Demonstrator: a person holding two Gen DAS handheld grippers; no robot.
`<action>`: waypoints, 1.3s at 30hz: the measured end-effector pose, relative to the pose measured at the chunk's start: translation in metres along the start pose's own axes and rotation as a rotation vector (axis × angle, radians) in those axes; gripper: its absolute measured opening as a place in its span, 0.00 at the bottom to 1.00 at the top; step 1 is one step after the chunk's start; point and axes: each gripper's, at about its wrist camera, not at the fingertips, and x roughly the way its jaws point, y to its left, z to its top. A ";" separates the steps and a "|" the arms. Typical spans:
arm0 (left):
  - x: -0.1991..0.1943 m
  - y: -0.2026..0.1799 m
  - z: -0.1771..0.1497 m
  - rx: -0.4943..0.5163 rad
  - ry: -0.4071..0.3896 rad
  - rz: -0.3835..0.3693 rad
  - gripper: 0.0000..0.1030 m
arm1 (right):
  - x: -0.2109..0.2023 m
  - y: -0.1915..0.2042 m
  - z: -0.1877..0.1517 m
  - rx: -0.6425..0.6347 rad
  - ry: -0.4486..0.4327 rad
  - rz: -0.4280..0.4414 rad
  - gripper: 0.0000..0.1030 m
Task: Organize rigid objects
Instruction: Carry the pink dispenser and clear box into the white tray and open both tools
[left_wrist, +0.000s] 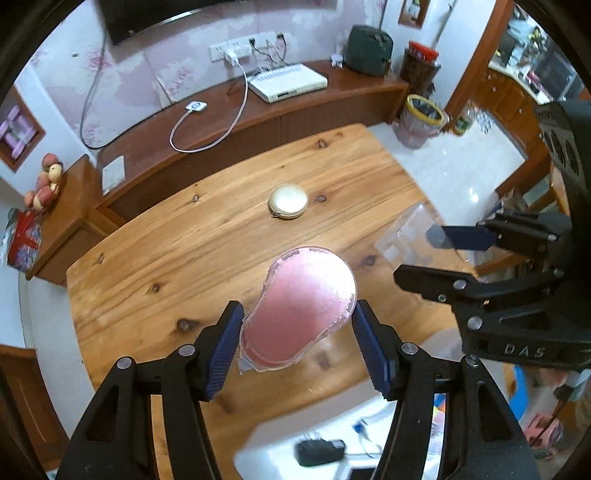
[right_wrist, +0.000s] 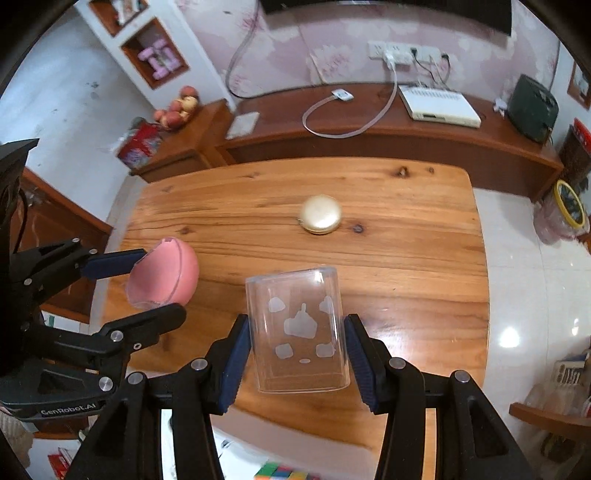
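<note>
The left gripper (left_wrist: 297, 345) clamps the pink case (left_wrist: 301, 306) by its sides; the right gripper (right_wrist: 295, 360) clamps the clear block (right_wrist: 297, 328). Both are rigid, smooth, likely slippery.

A home living room. Past the wooden bench (right_wrist: 369, 258), a long low wooden TV cabinet (right_wrist: 406, 144) runs along a pink floral-papered wall (right_wrist: 295, 44), carrying a white set-top box (right_wrist: 439, 105) under a wall-hung screen (left_wrist: 147, 14). A bowl of peaches (right_wrist: 177, 109) sits far left, a lined waste bin (left_wrist: 421, 118) on the glossy tiled floor (right_wrist: 524, 295) at right.
</note>
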 end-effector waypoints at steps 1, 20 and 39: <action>-0.010 -0.003 -0.005 -0.014 -0.014 -0.002 0.62 | -0.011 0.005 -0.005 -0.007 -0.016 0.013 0.50; -0.086 -0.034 -0.116 -0.247 -0.105 0.034 0.62 | -0.113 0.055 -0.111 -0.163 -0.121 0.082 0.50; -0.039 -0.046 -0.205 -0.429 0.013 0.149 0.62 | -0.056 0.058 -0.219 -0.235 0.085 -0.029 0.50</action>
